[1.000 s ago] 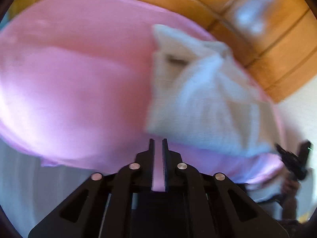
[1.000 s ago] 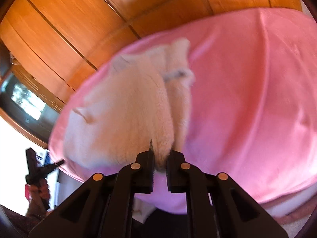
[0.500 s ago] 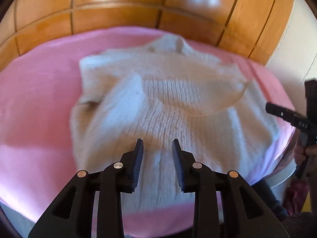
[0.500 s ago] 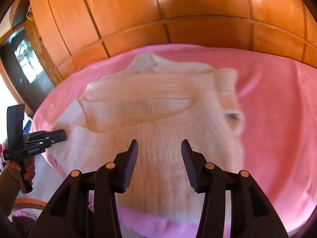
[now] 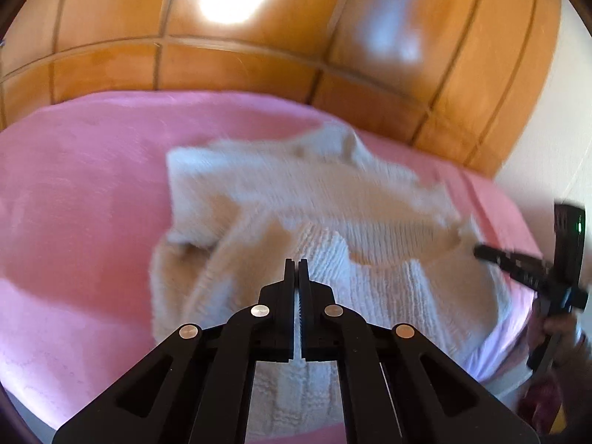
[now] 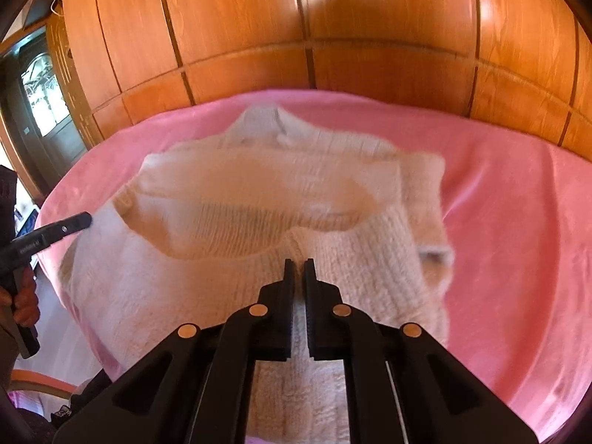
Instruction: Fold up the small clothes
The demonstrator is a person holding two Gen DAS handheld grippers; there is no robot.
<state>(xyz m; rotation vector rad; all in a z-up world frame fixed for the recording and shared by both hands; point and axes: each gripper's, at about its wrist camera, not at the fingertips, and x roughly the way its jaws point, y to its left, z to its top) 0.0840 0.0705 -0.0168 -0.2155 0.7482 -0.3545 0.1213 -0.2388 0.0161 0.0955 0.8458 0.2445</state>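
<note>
Both claws, left (image 5: 298,261) & right (image 6: 299,261), pinched nearly shut on the near hem of a cream knit sweater (image 6: 259,199) mid-bed, pink blanket (image 6: 518,222) beneath. Soft, floppy, light; grip hem corners.

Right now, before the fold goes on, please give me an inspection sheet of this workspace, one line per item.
Surface: pink blanket, wrinkled, covers the whole work area.
Job's things: one cream knitted sweater lies on the blanket, collar at the far side, near hem raised at both grippers.
Clutter: nothing seen.
Grippers: left gripper is closed on the hem, knit bunched at its tips; right gripper is closed on the hem, with a narrow gap between the fingers.
Cables: nothing seen.
Surroundings: wooden panelled wall behind the blanket; a dark door with a glass pane at the left in the right wrist view.
</note>
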